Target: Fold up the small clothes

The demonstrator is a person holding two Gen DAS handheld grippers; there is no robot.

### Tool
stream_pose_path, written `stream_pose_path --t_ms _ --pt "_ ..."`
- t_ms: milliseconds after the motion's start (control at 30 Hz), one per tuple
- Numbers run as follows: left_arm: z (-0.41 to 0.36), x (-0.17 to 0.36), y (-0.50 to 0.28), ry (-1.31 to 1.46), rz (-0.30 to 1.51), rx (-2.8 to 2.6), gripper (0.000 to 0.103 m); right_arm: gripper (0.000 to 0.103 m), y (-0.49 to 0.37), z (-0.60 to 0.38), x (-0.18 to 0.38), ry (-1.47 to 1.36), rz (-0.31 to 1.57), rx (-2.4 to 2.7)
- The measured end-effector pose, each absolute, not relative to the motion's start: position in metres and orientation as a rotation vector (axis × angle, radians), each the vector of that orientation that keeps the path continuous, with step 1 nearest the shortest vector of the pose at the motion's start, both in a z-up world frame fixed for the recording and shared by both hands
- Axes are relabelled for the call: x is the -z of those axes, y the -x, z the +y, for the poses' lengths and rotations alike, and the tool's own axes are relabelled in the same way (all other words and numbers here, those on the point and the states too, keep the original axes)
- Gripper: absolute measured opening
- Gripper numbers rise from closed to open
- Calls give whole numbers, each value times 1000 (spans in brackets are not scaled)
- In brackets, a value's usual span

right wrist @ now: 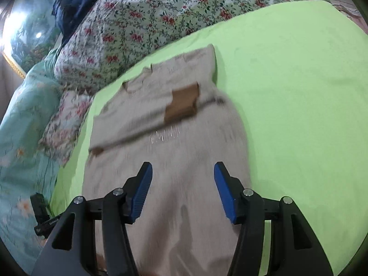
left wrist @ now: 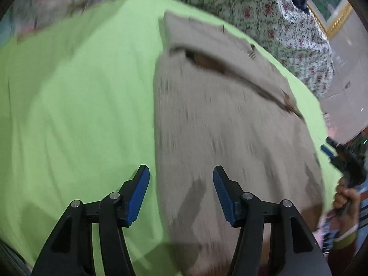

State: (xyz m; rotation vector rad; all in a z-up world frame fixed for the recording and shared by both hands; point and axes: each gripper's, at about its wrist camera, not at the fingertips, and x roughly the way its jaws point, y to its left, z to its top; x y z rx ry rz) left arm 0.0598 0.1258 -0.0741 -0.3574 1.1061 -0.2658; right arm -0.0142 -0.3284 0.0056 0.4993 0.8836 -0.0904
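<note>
Both the left hand-held gripper (left wrist: 181, 172) and right hand-held gripper (right wrist: 183, 170) are hovering wide over the beige knitted sweater (right wrist: 165, 161), lying toward 12 o'clock on the lime-green bed sheet (right wrist: 299, 92).

Motion-blurred beige sweater (left wrist: 230, 126), near hem cut off, right gripper (left wrist: 327, 150) half out of frame

The sweater (right wrist: 165, 151) lies flat on the sheet (right wrist: 299, 92). A quilt (right wrist: 142, 23) lies behind the sheet. The right gripper (right wrist: 182, 191) is above the sweater's near end; the left gripper (left wrist: 180, 193) straddles its left edge.
</note>
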Motion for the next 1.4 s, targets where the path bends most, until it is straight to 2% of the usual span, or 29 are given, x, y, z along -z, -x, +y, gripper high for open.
stream_pose_path --t_ms 267,433,667,733,833,867,900,967,1000,1100,1400 --pt "111 87 2 509 1130 480 61 62 106 -327 7 -491 951 43" --pt "95 91 20 466 1141 547 60 62 145 -331 27 -576 1018 -46" --pt "89 94 20 470 1138 593 60 64 140 -300 49 -622 1021 -224" --pt "89 95 19 469 1138 601 57 65 132 -293 51 -612 1005 -240" --pt "93 97 14 453 1144 602 42 64 124 -290 52 -626 1003 -244" --pt "94 97 13 444 1147 598 30 51 124 -289 52 -607 1014 -234" --pt "96 99 12 436 1154 594 17 28 123 -287 51 -571 1031 -212" --pt "101 100 13 438 1160 596 12 9 126 -288 52 -522 1076 -171" --pt "102 98 15 436 1154 595 8 9 132 -292 51 -531 1076 -166" --pt "103 89 22 410 1119 602 7 8 155 -309 42 -554 1034 -162" --pt "116 41 18 467 983 619 6 8 153 -309 20 -605 907 -229"
